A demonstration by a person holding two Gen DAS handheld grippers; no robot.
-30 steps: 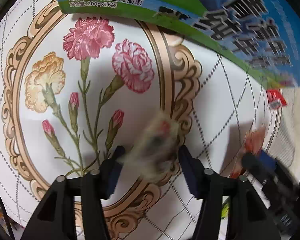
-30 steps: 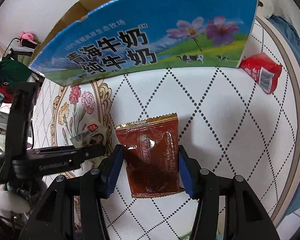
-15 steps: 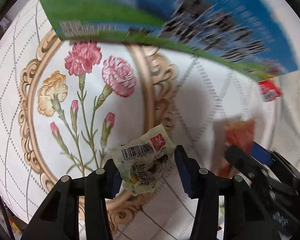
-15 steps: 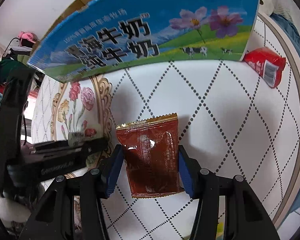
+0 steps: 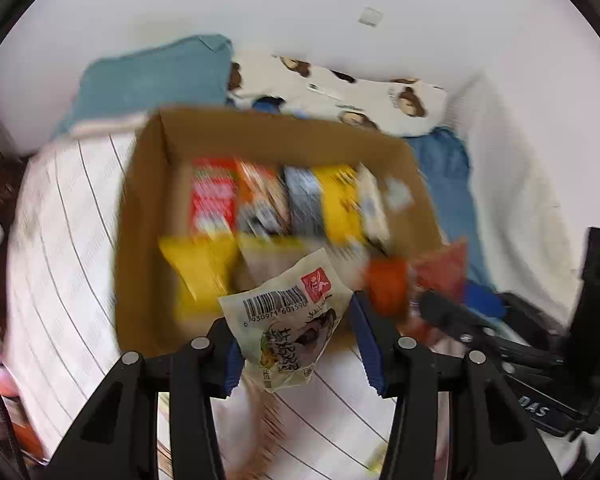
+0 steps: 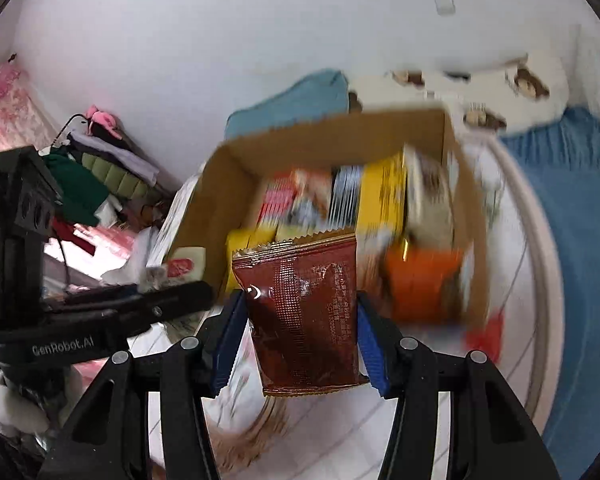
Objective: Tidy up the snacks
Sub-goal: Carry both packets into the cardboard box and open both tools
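Both grippers hold snack packets in front of the open cardboard box.

The left gripper (image 5: 296, 344) pinches a pale barcoded snack packet (image 5: 288, 320); the right gripper (image 6: 298, 334) clamps a dark red-brown foil packet (image 6: 306, 316). Both packets hang before the near wall of the cardboard box (image 5: 140, 216), which stands on the white patterned table (image 5: 60, 280) with snacks packed in rows inside.

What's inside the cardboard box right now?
The cardboard box holds packed snacks: red, grey and yellow packets upright in back, another yellow one in front. The held packets cover its near side.
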